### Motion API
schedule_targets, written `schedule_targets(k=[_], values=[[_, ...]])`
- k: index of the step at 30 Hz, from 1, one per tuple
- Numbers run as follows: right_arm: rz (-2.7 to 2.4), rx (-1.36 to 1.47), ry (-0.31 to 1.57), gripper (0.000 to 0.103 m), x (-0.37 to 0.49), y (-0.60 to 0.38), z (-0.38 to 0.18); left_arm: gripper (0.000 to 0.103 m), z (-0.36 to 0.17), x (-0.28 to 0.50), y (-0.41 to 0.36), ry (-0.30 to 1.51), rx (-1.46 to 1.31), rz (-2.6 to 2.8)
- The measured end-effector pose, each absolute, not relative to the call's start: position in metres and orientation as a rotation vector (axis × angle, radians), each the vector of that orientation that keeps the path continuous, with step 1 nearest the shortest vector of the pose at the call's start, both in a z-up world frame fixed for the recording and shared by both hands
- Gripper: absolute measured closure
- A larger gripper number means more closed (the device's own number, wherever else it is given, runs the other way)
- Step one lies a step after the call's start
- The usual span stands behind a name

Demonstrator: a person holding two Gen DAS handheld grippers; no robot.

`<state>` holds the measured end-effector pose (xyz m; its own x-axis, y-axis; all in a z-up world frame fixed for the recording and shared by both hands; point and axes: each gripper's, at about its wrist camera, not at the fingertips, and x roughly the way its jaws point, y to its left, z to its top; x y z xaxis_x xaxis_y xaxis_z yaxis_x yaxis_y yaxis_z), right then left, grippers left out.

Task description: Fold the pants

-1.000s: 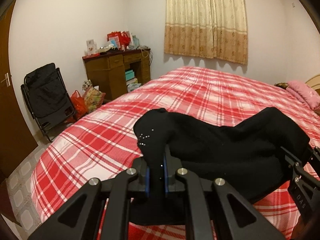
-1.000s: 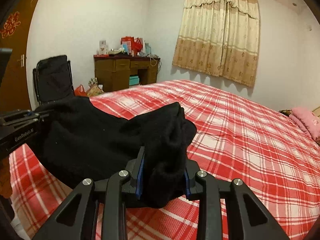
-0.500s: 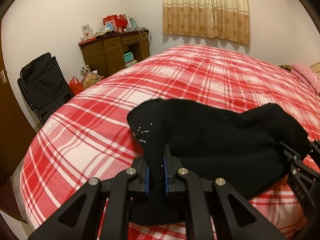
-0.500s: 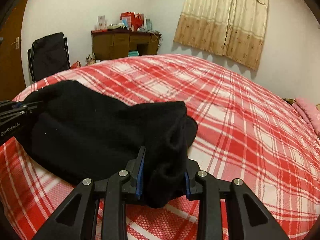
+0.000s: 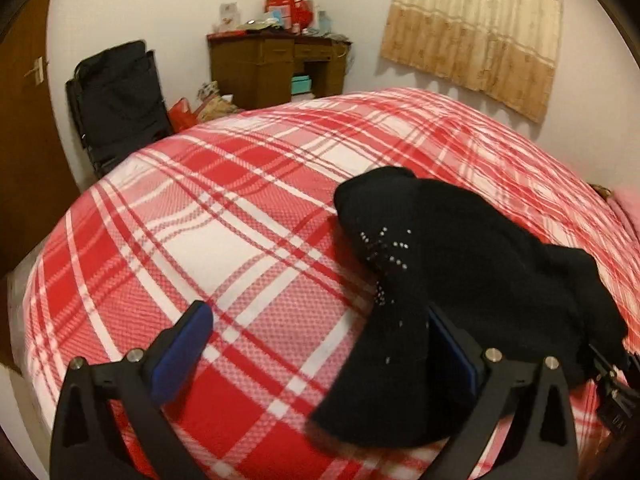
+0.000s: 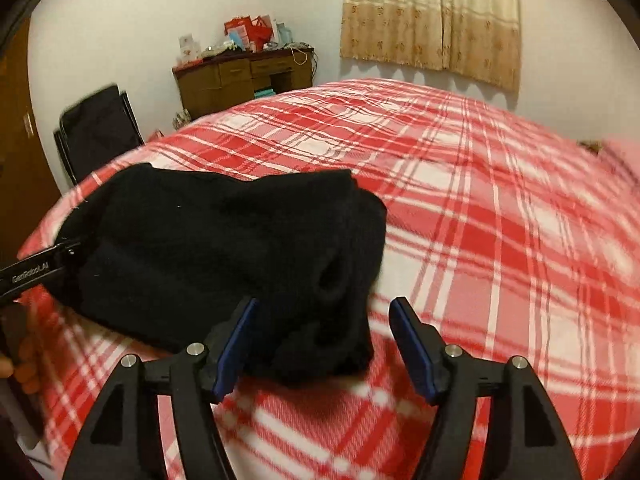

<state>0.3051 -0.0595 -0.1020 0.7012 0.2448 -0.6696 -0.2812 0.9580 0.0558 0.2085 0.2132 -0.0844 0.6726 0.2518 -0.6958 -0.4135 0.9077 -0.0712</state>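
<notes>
Both tongs stand open. I see my left gripper (image 5: 320,344) spread wide, the black pants (image 5: 460,272) resting against its right finger only. My right gripper (image 6: 324,336) straddles the pants' (image 6: 224,248) other end, bunched against its left finger on the red plaid bedspread (image 6: 480,220).

text: "GenRobot.AI" | on: left gripper (image 6: 30,274) body, white print on black, right wrist view | left wrist view: nothing legible
</notes>
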Motion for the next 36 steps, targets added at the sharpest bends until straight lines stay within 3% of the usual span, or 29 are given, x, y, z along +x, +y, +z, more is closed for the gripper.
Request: schedule_targets(k=[6, 12, 14, 15, 16, 23, 33, 35, 36], values=[[0.284, -0.002, 0.709, 0.033, 0.287, -0.072, -0.093, 0.0, -0.081, 0.182, 0.206, 0.751, -0.124, 0.365], [0.253, -0.036, 0.494, 0.034, 0.259, -0.068, -0.055, 0.0, -0.069, 0.161, 0.221, 0.722, -0.167, 0.331], [0.28, -0.104, 0.475, 0.05, 0.256, -0.051, -0.049, 0.0, -0.062, 0.154, 0.226, 0.698, -0.172, 0.351], [0.304, -0.127, 0.491, 0.069, 0.258, -0.043, -0.047, 0.0, -0.059, 0.151, 0.23, 0.682, -0.168, 0.363], [0.331, -0.135, 0.509, 0.076, 0.262, -0.035, -0.048, 0.0, -0.058, 0.152, 0.231, 0.674, -0.165, 0.37], [0.273, -0.191, 0.737, 0.077, 0.319, -0.013, -0.102, 0.0, -0.058, 0.173, 0.247, 0.714, -0.221, 0.352], [0.259, -0.168, 0.717, 0.079, 0.323, -0.024, -0.107, 0.0, -0.087, 0.223, 0.214, 0.784, -0.246, 0.29], [0.258, -0.172, 0.714, 0.079, 0.324, -0.025, -0.106, 0.003, -0.087, 0.227, 0.208, 0.796, -0.241, 0.327], [0.254, -0.182, 0.712, 0.079, 0.324, -0.022, -0.106, 0.011, -0.086, 0.228, 0.204, 0.801, -0.237, 0.322]])
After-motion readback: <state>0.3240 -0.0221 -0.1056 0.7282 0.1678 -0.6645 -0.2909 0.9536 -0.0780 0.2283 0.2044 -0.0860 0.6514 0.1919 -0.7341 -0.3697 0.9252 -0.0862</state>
